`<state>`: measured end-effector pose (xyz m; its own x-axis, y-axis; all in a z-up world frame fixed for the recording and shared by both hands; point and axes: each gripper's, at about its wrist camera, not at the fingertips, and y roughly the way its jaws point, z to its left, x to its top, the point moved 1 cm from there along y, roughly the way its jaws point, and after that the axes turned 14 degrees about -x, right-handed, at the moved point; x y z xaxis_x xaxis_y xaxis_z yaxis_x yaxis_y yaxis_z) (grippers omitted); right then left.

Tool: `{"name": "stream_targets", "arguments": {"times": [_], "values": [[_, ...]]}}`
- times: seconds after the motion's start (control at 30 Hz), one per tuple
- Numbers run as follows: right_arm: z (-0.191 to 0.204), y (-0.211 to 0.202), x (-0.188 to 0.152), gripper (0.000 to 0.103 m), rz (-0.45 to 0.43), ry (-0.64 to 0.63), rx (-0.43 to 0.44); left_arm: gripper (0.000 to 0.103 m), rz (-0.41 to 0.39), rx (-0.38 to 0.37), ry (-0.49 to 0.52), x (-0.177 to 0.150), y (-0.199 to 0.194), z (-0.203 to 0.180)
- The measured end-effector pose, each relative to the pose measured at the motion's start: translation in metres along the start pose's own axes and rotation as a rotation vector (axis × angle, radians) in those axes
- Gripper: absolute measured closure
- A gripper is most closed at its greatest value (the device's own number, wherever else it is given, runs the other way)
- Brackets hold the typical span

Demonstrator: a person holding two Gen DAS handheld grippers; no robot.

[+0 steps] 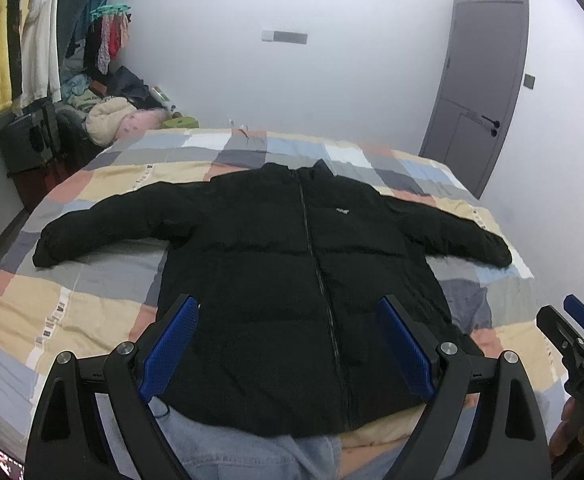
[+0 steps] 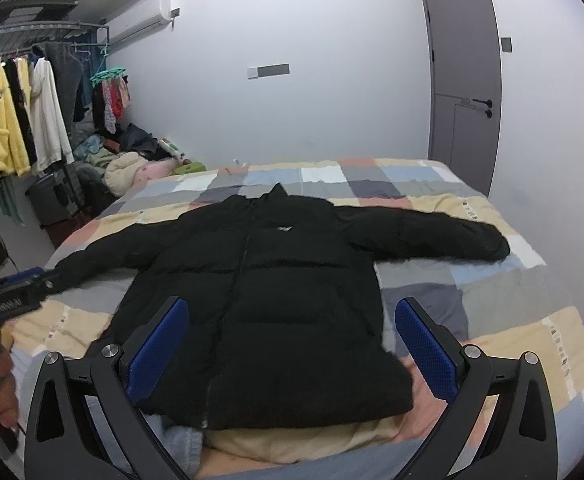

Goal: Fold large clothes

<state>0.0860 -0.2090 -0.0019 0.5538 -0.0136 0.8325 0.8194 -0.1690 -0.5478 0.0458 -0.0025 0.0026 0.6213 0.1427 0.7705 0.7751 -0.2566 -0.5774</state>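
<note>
A: Where is the jacket?
B: Spread flat on the bed, zipped, sleeves out, just ahead of both grippers.
A: Gripper states?
B: Left gripper and right gripper both gape wide, holding nothing.
A: Step?
B: Probably the approach, nothing folded. Next, each should pinch a sleeve or hem corner.

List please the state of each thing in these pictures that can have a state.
Black jacket: flat on the bed, zipped, both sleeves spread out, not folded.
Left gripper: open, holds nothing.
Right gripper: open, holds nothing.
Door: shut.
Bed cover: spread over the bed.
Hanging clothes: on the rack.
</note>
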Motion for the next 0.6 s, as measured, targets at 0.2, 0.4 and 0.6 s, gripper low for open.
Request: {"name": "stream_targets", "arguments": {"times": [0.2, 0.4, 0.6], "values": [[-0.029, 0.025, 0.02, 0.0, -0.034, 0.005, -0.034, 0.012, -0.023, 0.013, 0.003, 0.018, 0.015, 0.005], [-0.067, 0.055, 0.038, 0.0, -0.058, 0.05, -0.075, 0.012, -0.044, 0.004, 0.035, 0.043, 0.039, 0.013], [-0.103, 0.089, 0.046, 0.0, -0.05, 0.08, -0.108, 0.012, -0.053, -0.004, 0.072, 0.06, 0.075, 0.02]]}}
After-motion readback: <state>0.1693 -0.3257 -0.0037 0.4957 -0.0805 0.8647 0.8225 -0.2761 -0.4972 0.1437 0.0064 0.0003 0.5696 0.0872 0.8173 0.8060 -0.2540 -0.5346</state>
